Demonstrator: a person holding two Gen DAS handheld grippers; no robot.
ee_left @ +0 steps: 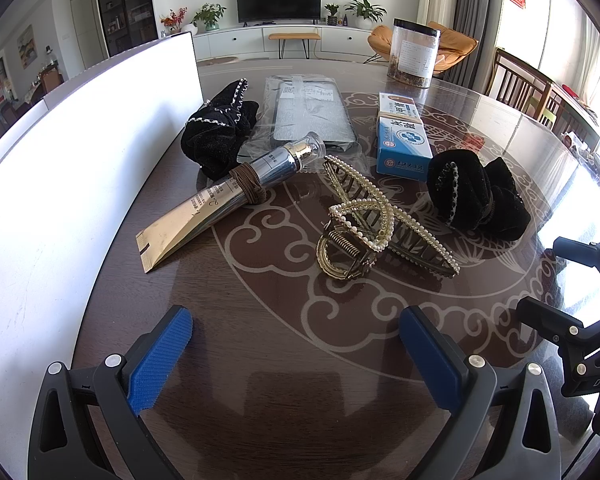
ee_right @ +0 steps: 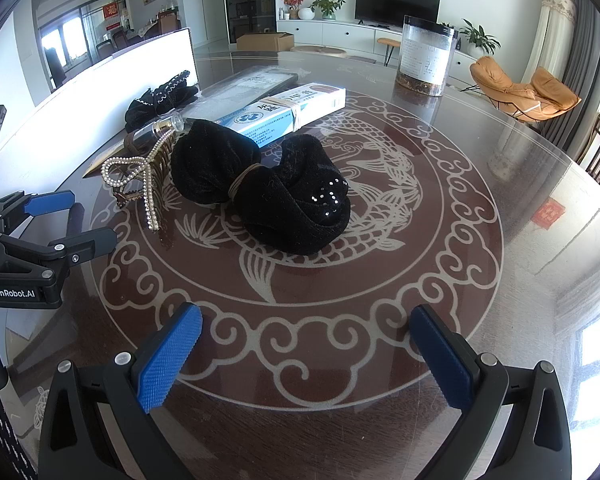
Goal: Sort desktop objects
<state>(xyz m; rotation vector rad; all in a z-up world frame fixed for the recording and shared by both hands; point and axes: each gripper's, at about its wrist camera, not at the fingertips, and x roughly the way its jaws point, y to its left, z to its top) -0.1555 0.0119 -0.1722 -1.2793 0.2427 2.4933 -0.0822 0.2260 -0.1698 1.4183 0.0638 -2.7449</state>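
Ahead of left claw (ee_left: 296, 352), gaping, empty: pearl hair clip (ee_left: 374, 222) on tabletop (ee_left: 260, 360). Right claw (ee_right: 306, 354) also wide, empty, facing black scrunchie (ee_right: 260, 184). Sorting seemingly unstarted; next move needs first grasp.

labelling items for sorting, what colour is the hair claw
Gold, edged with rows of white pearl beads. The hair claw shows best in the left wrist view.
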